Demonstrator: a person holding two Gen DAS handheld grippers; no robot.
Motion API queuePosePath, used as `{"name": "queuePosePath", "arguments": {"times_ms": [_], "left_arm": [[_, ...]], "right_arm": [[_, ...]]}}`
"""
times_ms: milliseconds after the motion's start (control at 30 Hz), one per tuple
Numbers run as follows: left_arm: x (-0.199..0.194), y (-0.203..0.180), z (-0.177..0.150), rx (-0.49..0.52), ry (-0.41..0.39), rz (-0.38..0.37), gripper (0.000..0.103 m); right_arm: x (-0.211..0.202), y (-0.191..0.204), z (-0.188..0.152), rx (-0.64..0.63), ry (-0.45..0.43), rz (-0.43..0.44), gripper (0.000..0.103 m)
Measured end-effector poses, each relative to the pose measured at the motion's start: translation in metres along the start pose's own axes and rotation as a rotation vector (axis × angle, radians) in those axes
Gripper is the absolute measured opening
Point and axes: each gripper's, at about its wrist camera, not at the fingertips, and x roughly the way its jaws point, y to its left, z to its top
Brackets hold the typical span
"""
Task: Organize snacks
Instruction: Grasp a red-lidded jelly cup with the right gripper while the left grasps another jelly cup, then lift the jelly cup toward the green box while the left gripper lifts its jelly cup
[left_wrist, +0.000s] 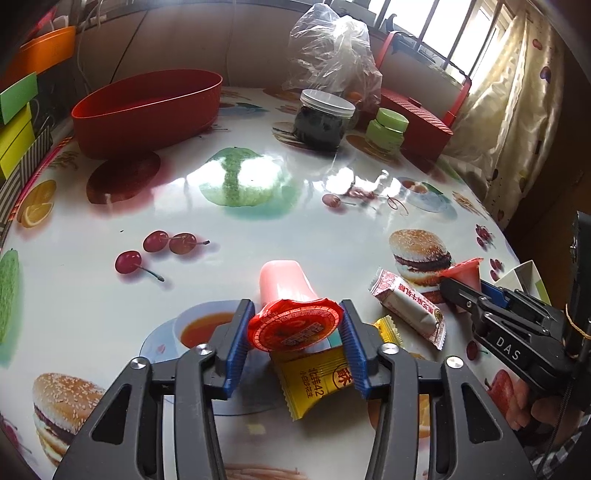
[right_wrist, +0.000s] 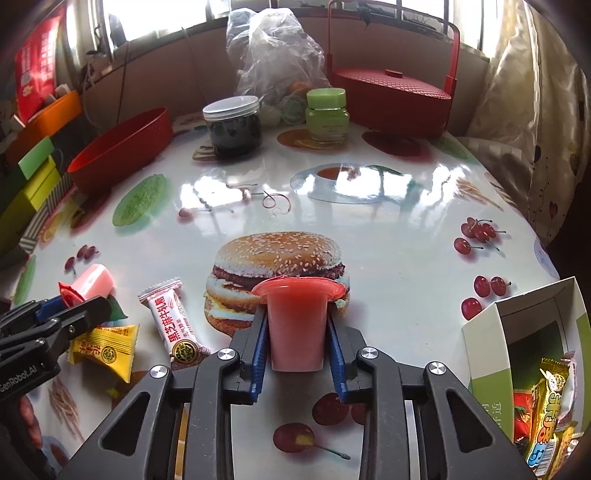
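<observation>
Between your right gripper's (right_wrist: 297, 325) blue pads sits a pink jelly cup (right_wrist: 296, 325), upright, rim on top, and the jaws are closed on its sides. That grip low on the body looks deliberate to me: the flared rim sits above the pads, so the cup shouldn't slip down. Just off to that gripper's right stands an open green-and-white box (right_wrist: 491, 332) already holding several wrapped snacks, which I'd judge is where this cup is headed.

Over on your other hand, the left gripper (left_wrist: 293, 328) is at a middling width, pads bracketing the red foil lid of a second jelly cup (left_wrist: 286, 295) lying on its side. The pads look to touch the lid's edges, though I can't tell how firmly they press. Under that cup, a yellow candy packet (left_wrist: 314, 380) lies flat, with the corner of another yellow wrapper (left_wrist: 388, 328) peeking out beside the right pad. Further right, a white-and-red candy bar (left_wrist: 406, 306) rests on the table (left_wrist: 258, 229).

Count so far: two jelly cups, one per gripper; two yellow wrappers, one white bar still loose. Far ahead, a red tub (left_wrist: 147, 107), a dark jar (left_wrist: 323, 118), a green jar (left_wrist: 388, 129).
</observation>
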Motion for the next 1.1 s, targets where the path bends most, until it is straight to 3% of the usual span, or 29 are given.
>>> {"name": "queuePosePath", "arguments": {"times_ms": [433, 1100], "left_arm": [[-0.015, -0.001, -0.003, -0.005, -0.034, 0.036, 0.045], [-0.044, -0.035, -0.007, 0.064, -0.077, -0.009, 0.045]], "right_arm": [[-0.011, -0.004, -0.002, 0.022, -0.036, 0.039, 0.027], [-0.048, -0.006, -0.005, 0.02, -0.104, 0.058, 0.027]]}}
